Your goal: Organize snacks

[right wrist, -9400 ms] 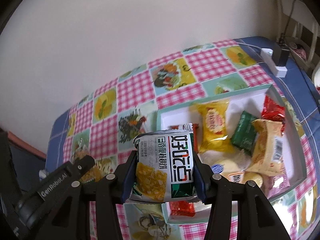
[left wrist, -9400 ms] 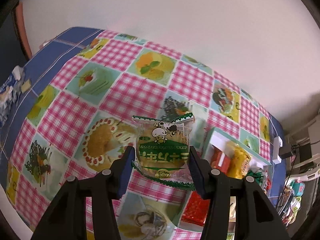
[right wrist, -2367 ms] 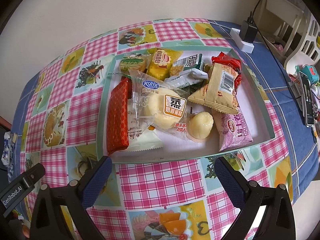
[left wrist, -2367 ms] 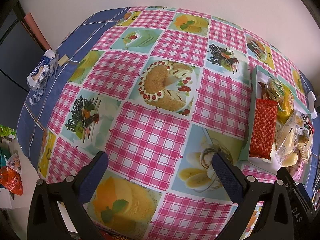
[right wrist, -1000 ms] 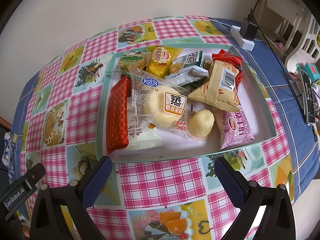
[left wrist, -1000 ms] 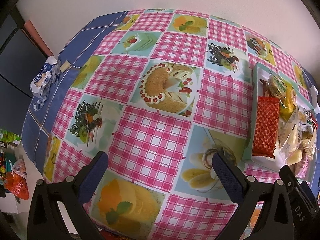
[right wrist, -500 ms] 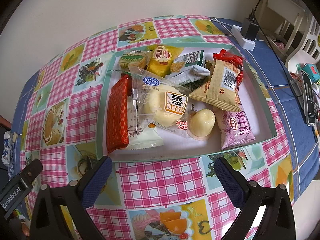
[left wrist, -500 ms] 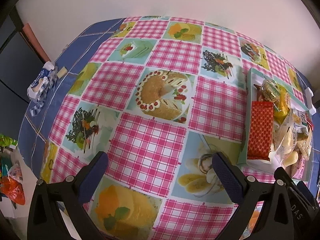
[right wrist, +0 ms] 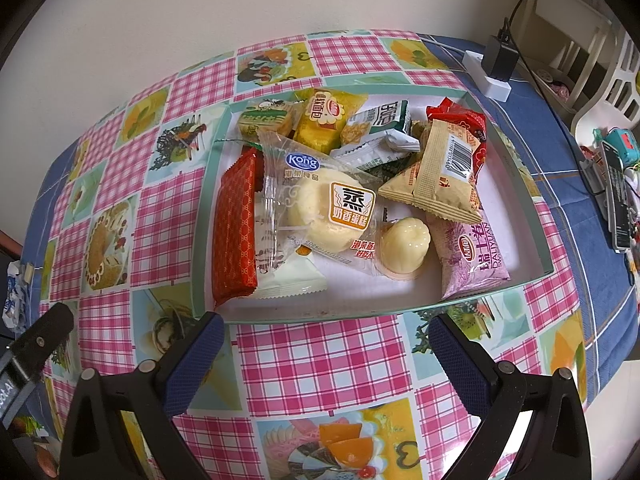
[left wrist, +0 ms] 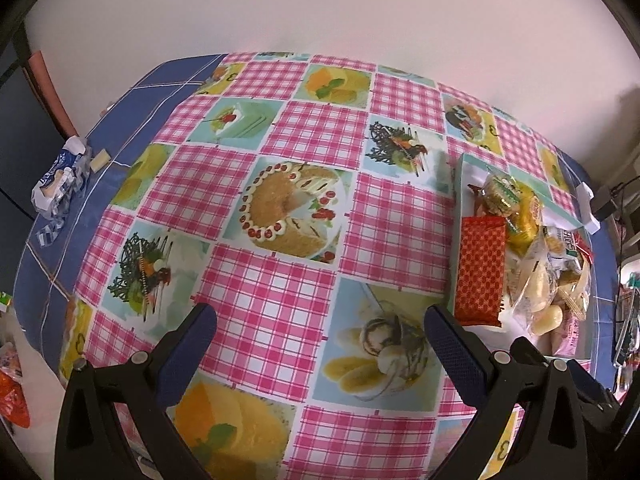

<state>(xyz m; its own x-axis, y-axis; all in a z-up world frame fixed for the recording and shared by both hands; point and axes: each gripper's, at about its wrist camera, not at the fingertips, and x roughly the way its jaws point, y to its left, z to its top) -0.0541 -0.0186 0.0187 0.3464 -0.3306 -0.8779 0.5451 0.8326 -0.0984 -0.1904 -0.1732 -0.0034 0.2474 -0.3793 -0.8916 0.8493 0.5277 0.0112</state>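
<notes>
Nearest to the right camera, at six o'clock, I see my right gripper [right wrist: 326,330] with its two blue-padded fingers [right wrist: 192,356] spread wide and holding nothing, above the pink checked tablecloth with dessert pictures [right wrist: 320,352]. Just beyond it, toward twelve o'clock, stands the shallow white tray with a pale green rim [right wrist: 520,196], and all the snacks lie inside it. At its nine o'clock side lies the long red patterned packet [right wrist: 236,236]. Beside it is the clear wrapper with a round yellow steamed cake [right wrist: 320,204], and at three o'clock from that the small pale yellow jelly cup [right wrist: 404,246]. The pink-purple packet [right wrist: 472,256] sits at the tray's four o'clock corner, with the beige barcode packet [right wrist: 440,176] above it. At the far edge are the green-and-yellow cow-print packet [right wrist: 266,118] and the yellow bread packet [right wrist: 328,118].

On the left camera, my left gripper [left wrist: 320,316] is also wide apart and empty over the cloth, with the tray at three o'clock. Farther, at nine o'clock, a crumpled blue-and-white wrapper [left wrist: 60,178] lies on the blue table edge.
</notes>
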